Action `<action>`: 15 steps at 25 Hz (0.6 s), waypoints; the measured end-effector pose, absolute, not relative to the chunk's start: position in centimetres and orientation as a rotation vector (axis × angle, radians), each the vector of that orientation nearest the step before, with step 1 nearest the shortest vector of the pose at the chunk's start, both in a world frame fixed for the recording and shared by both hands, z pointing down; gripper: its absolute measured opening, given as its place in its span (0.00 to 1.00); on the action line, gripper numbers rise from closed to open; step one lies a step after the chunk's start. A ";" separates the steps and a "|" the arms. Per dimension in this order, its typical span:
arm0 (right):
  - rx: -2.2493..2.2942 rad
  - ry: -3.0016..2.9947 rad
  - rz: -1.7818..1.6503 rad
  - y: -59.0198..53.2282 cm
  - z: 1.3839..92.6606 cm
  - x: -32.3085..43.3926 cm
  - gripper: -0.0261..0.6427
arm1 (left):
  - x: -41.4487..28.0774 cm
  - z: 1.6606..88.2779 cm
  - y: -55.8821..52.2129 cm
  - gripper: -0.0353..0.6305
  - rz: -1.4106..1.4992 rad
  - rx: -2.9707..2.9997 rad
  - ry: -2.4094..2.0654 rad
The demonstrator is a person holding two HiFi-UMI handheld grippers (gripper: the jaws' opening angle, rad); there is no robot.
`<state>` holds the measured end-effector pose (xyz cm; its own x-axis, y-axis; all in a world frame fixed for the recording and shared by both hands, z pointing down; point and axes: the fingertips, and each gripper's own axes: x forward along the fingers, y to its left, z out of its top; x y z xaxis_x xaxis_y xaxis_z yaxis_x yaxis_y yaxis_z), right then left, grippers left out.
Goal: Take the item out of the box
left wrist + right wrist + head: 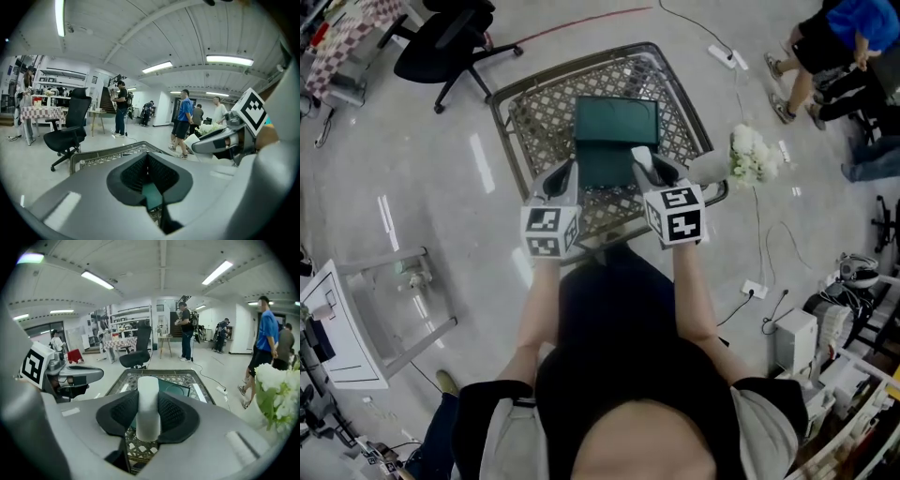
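Extraction over the wire basket (534, 112): pinches the near left edge of the green box (616, 127) in the closed jaws of the left gripper (569, 172), clamps the white cylinder (149, 390) upright in the right gripper (149, 412), over the box's near right corner, seemingly free to rise.

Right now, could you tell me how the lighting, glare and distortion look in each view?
Head view: light streaks glare on the floor, and the edges bow. Left gripper view: strong fisheye, dark corners, ceiling lights blown out. Right gripper view: same fisheye; the flowers at the edge look soft.
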<state>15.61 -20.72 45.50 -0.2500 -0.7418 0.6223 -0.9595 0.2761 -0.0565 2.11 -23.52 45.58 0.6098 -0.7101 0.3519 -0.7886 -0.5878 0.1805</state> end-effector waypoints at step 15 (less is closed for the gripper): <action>1.914 -2.228 0.493 -19.6 35.4 19.5 0.23 | 4.7 38.0 -23.7 0.06 0.173 2.643 -1.134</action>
